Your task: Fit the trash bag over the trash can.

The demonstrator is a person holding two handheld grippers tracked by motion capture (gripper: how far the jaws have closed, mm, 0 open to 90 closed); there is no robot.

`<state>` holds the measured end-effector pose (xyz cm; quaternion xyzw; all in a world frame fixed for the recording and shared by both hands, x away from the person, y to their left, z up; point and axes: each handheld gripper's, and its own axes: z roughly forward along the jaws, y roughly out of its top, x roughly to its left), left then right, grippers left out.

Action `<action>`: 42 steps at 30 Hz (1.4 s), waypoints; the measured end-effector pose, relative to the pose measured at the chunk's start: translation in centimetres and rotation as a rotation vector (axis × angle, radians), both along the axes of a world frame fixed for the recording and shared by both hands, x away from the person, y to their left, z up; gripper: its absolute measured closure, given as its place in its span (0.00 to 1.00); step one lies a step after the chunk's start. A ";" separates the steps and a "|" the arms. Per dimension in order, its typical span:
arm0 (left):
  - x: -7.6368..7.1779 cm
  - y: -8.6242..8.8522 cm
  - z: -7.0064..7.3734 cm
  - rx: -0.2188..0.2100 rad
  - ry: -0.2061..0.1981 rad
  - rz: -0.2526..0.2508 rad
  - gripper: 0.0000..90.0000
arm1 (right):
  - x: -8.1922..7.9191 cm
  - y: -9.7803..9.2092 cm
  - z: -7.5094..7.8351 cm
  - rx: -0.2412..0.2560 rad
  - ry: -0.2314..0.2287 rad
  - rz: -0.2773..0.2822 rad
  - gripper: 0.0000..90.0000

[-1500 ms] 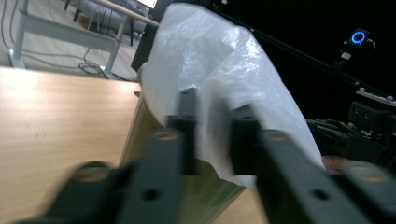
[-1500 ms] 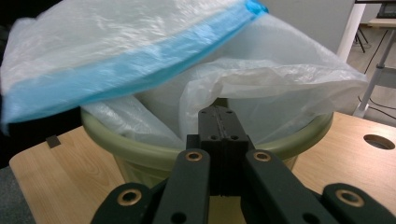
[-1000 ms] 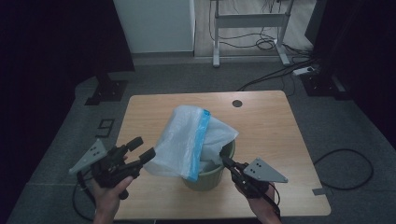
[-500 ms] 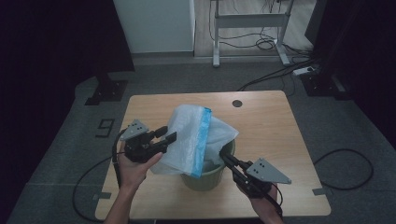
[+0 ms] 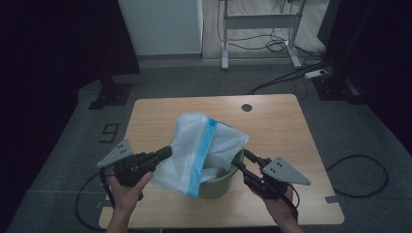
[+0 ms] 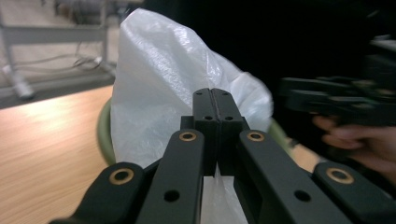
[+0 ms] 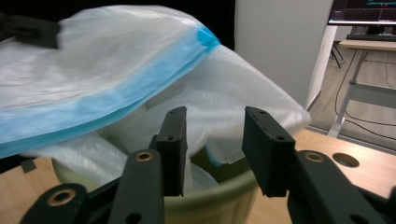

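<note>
High view: my left tongs (image 5: 163,154) have dropped toward the desk's near edge, clamped on the bag (image 5: 204,145); right tongs (image 5: 243,160) gape wide.

Much bare room is left on the wooden table (image 5: 160,109) at the far side, and a gripper could be passed there freely. A small round hole (image 5: 247,107) is seen near the far edge. The middle of the near side is taken up by the green bin (image 5: 221,182) and the puffed-up white bag with the blue band (image 5: 201,145). The way into the bin is partly blocked by the bag. The left gripper (image 5: 163,154) is pressed against the bag. The right gripper (image 5: 238,162) is held at the bin's rim, with its jaws apart.
</note>
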<state>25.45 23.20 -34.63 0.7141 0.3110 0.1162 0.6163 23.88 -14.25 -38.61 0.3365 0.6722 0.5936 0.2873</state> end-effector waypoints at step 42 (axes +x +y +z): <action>-2.0 2.0 -2.2 -0.259 0.001 -0.127 0.99 | 3.8 6.6 1.4 0.028 0.119 0.091 0.61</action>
